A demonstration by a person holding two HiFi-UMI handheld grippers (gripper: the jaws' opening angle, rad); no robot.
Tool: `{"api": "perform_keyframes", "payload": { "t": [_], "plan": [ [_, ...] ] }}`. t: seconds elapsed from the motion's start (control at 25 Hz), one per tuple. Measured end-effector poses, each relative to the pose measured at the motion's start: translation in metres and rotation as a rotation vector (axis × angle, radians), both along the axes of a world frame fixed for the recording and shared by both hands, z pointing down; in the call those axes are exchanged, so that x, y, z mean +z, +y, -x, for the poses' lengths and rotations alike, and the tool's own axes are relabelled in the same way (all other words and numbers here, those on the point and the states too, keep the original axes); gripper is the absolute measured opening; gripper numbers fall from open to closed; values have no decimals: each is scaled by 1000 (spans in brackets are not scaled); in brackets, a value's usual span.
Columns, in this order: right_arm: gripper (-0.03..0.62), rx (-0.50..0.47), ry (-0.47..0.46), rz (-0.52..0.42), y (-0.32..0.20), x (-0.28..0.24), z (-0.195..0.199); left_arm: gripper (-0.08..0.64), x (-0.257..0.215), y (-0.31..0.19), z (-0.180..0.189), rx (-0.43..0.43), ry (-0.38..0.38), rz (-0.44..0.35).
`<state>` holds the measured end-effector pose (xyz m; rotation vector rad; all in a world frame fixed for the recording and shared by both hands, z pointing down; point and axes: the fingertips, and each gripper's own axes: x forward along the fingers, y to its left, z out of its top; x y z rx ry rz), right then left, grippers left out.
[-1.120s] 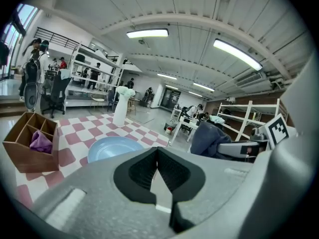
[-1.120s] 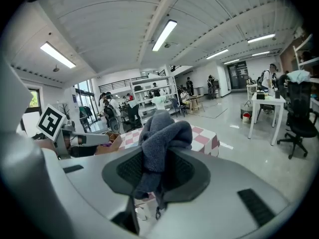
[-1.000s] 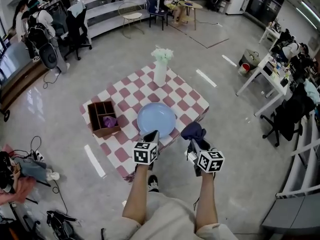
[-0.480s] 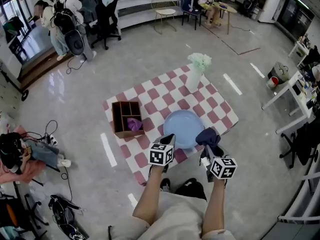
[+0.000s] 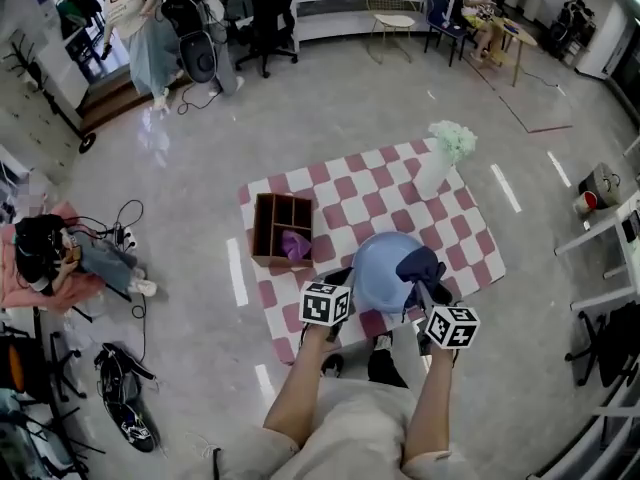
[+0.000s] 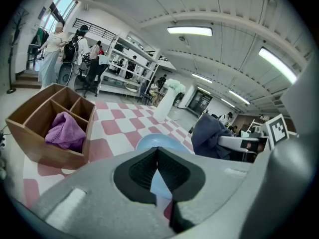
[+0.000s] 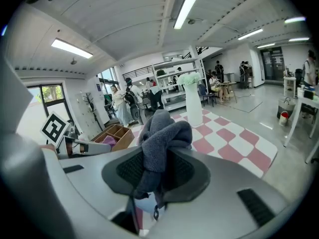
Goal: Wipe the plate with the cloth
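Note:
A light-blue plate [image 5: 378,268] lies on the near part of a red-and-white checked table [image 5: 350,198]. My left gripper [image 5: 344,274] is shut with nothing between its pads, its tips [image 6: 158,153] over the plate's near left part; the plate [image 6: 160,142] shows through the gap behind them. Contact with the plate cannot be told. My right gripper [image 5: 420,286] is shut on a dark blue cloth [image 5: 422,264], which hangs bunched over the plate's right side. In the right gripper view the cloth [image 7: 162,133] bulges up out of the jaws.
A wooden compartment box [image 5: 280,223] with a purple cloth [image 5: 296,245] in it stands left of the plate. A white vase [image 5: 437,173] of flowers stands at the table's far right corner. Bags and cables lie on the floor at left; people and chairs are far behind.
The head view has swung, so the table sits further right in it. My right gripper has carried the cloth from beside the plate to over its right side. The left gripper stays at the plate's edge.

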<state>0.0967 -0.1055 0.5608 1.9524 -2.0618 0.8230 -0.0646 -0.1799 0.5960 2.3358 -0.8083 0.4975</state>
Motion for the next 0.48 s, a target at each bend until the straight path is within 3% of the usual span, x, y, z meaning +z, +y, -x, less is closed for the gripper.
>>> {"api": "perform_keyframes", "payload": {
  "t": [0.2,0.48],
  "plan": [
    [117,-135,-20,21,-57,9,8,9,8,-28,13,-72,13,78],
    [117,-295,11,125,-81,37,6,11,52,-31,9,-149,17,227]
  ]
}}
